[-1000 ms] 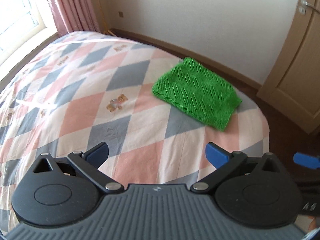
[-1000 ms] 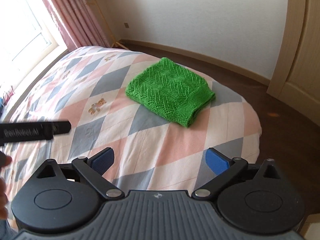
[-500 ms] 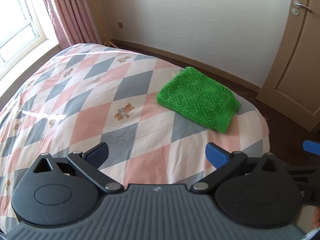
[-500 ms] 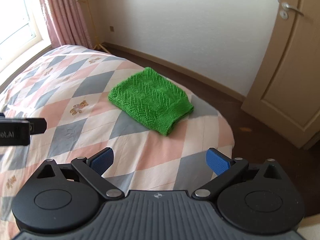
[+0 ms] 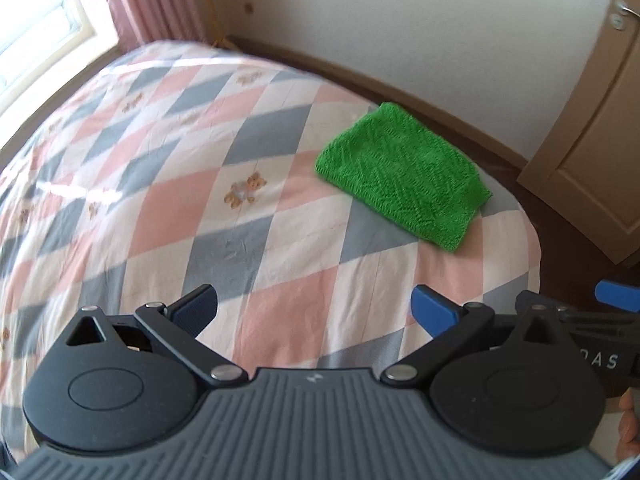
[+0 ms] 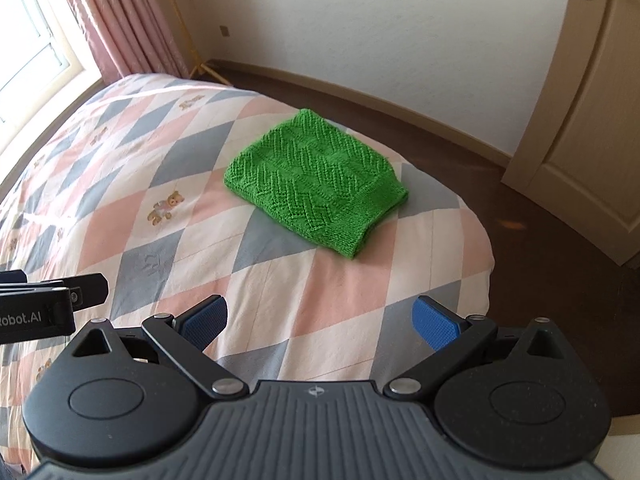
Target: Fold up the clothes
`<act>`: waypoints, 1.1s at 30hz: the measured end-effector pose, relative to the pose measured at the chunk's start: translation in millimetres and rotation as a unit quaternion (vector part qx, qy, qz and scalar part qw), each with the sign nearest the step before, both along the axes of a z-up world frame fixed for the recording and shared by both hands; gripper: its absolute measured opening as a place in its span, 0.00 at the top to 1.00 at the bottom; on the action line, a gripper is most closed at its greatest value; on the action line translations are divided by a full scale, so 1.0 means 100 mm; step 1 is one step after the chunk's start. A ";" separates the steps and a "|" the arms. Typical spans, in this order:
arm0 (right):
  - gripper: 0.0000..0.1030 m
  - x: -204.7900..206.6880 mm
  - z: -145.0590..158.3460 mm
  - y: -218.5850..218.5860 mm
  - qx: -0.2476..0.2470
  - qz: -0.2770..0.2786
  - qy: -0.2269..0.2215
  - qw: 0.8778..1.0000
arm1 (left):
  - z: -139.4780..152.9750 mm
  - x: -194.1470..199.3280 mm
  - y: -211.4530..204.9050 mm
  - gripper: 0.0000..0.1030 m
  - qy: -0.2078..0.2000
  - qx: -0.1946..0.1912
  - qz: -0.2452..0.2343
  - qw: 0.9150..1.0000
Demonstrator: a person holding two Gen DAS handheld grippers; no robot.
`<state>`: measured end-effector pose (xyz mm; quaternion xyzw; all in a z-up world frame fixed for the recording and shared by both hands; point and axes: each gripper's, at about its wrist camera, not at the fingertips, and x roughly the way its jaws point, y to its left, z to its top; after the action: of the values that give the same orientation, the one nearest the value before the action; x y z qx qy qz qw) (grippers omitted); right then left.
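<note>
Both wrist views look down from above the near edge of the diamond-patterned pink, grey and white bed (image 5: 280,216) (image 6: 360,280), sharing its far right corner.

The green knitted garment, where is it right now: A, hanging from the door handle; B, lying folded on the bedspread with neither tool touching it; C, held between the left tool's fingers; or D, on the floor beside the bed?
B: the green knitted garment lies folded flat on the checked bedspread, while the left tool and right tool are both open and well short of it.
</note>
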<state>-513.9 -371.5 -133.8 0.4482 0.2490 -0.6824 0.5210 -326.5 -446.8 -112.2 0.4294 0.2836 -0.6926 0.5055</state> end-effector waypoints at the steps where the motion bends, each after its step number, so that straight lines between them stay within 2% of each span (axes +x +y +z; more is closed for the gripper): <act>1: 0.01 -0.01 -0.02 -0.04 0.004 0.003 -0.001 1.000 | -0.01 -0.01 -0.04 0.01 0.004 0.004 0.005 1.000; 7: 0.01 -0.13 -0.13 -0.26 0.021 0.022 0.001 1.000 | -0.09 -0.13 -0.26 0.01 0.001 0.012 0.019 1.000; 20: 0.01 -0.55 -0.32 -0.75 0.055 0.028 -0.017 0.998 | -0.27 -0.57 -0.73 0.01 -0.014 0.040 0.010 0.999; 33: 0.00 -0.65 -0.48 -0.98 0.081 0.030 -0.022 0.996 | -0.40 -0.65 -1.01 0.01 -0.029 0.056 0.023 0.998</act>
<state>-579.4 -470.0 -181.5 0.4959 0.3054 -0.6340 0.5088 -391.6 -547.3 -152.4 0.4706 0.3171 -0.6510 0.5041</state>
